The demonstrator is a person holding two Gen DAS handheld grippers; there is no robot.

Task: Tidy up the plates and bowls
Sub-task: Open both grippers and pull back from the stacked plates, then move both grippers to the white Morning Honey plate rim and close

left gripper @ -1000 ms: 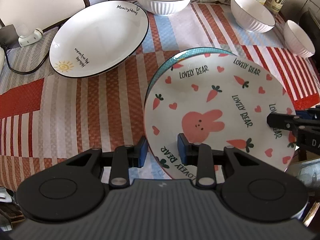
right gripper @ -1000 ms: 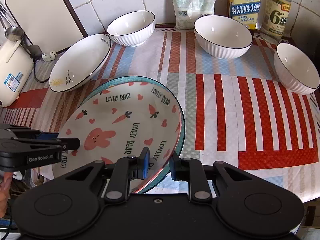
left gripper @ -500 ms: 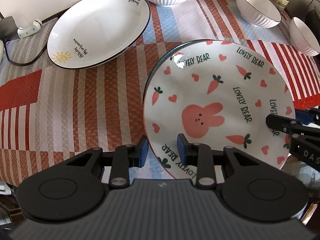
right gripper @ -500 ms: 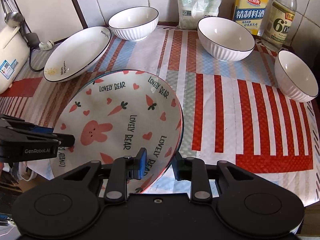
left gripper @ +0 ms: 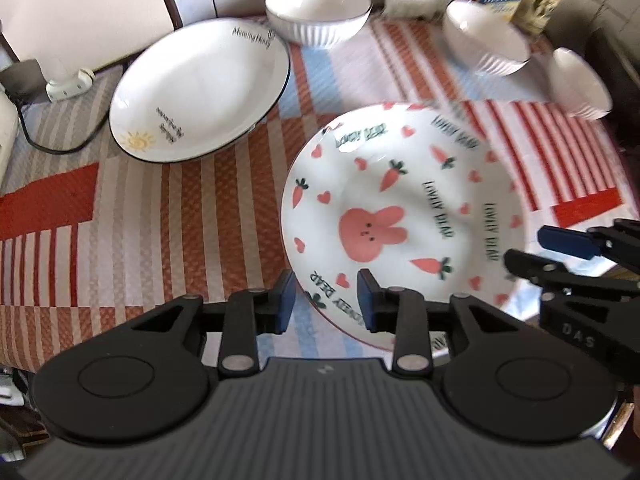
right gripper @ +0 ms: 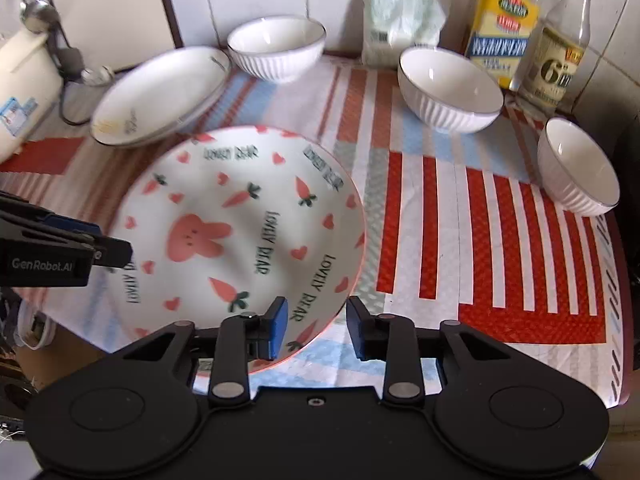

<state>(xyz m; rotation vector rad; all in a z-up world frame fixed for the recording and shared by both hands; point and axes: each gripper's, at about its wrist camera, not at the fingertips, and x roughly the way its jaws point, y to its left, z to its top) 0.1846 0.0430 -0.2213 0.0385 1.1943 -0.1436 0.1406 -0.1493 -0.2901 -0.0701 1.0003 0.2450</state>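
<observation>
Bunny plate (left gripper: 404,216), white w/ pink rabbit, carrots, hearts & "LOVELY BEAR" lettering, sits on the striped cloth (right gripper: 460,240) at the near edge of the counter; teal plate seen under it before is now fully covered, can't make out any teal rim. Left gripper (left gripper: 326,300) straddles the plate's near-left rim; jaws have just been opening, rim lies between the blue pads but the pads don't look pressed on it. Right gripper (right gripper: 316,330) is at the plate's near-right rim; jaws have just been opening too, left pad over the rim, right pad standing off over the cloth w/ a clear gap, so no pinch. Each view shows the other gripper's tips reaching in at the plate's far side. White oval dish (left gripper: 200,88) w/ sun drawing & dark rim lies apart, back-left; three white ribbed bowls along the back & right: one (right gripper: 276,46) just beside the oval dish, one (right gripper: 450,88) in front of the bottles, one (right gripper: 578,166) near the right edge. Against the tiled wall: white bag (right gripper: 400,20), yellow-label bottle (right gripper: 502,28), clear bottle (right gripper: 560,52). Both views blurred, esp. the plate lettering.
</observation>
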